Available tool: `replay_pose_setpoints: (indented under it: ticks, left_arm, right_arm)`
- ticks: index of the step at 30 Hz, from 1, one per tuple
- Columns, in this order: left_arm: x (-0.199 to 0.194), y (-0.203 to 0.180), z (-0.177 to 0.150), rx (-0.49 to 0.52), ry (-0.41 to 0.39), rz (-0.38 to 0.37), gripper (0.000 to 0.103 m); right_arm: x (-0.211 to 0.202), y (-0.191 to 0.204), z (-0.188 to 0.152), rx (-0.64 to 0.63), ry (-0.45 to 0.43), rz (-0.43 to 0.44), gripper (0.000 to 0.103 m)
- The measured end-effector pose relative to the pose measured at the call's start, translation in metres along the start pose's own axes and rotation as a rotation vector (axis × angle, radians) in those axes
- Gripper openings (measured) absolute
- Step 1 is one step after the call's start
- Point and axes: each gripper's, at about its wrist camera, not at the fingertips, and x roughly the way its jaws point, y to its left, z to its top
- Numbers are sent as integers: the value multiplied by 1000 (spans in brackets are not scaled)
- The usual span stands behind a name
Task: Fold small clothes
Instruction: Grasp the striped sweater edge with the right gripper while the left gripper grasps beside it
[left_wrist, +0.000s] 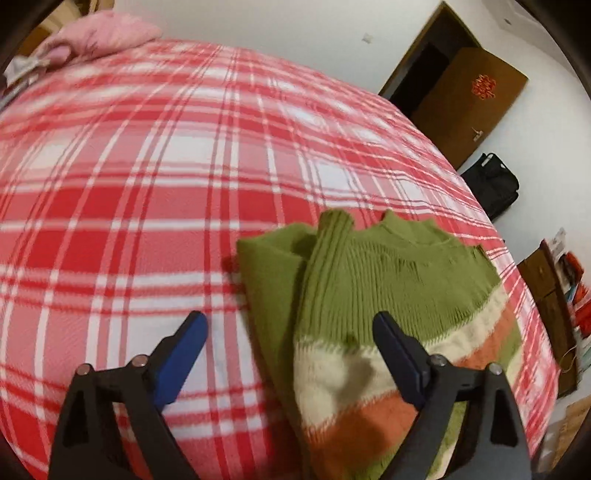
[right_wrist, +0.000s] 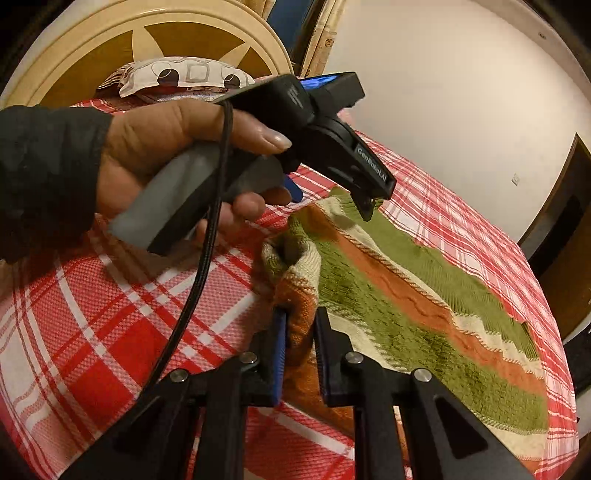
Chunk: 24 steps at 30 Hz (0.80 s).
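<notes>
1. A green knitted sweater with cream and orange stripes is lying on the bed, spread over a red-and-white plaid cover, with one sleeve folded across its body.

2. The left gripper is hovering just above the sweater's striped part, its jaws standing wide apart and gripping nothing. One blue pad is sitting over the bare plaid, the other over the knit, so the sweater's edge is falling between them (no pad appears to be pressing on the fabric).

3. The right gripper is holding a bunched fold of the sweater's striped hem, its jaws drawn close together and clamped on the cloth, which is puckering up just beyond the tips.

4. From the right wrist view, a hand in a dark sleeve is grasping the left gripper's grey handle, a black cable trailing down from it.

5. A pink pillow is resting at the far edge of the bed, well apart from the sweater.
</notes>
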Motion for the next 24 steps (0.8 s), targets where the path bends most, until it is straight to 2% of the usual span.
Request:
replay_pose_setpoints:
  ticks: [1, 3, 5, 6, 8, 10, 15, 24]
  left_arm:
    - [0, 0, 1, 6, 2, -6, 80]
    - [3, 3, 1, 1, 10, -14, 76]
    - [5, 3, 0, 3, 4, -13, 59]
    - [7, 3, 2, -1, 2, -16, 54]
    - [5, 6, 5, -21, -4, -59, 17]
    - [1, 6, 5, -32, -10, -85, 14]
    - [-18, -10, 7, -7, -71, -83, 13]
    - [-24, -32, 22, -48, -85, -123, 13]
  right_arm:
    - [1, -2, -1, 2, 2, 1, 14]
    - [1, -6, -1, 13, 4, 4, 14]
    - [3, -10, -1, 26, 7, 14, 14]
    - [1, -9, -1, 28, 7, 15, 13]
    - [-2, -10, -1, 33, 6, 25, 13]
    - [-5, -17, -1, 54, -1, 37, 12]
    - [-16, -33, -4, 83, -16, 25, 12]
    - [-32, -74, -14, 200, -28, -6, 11]
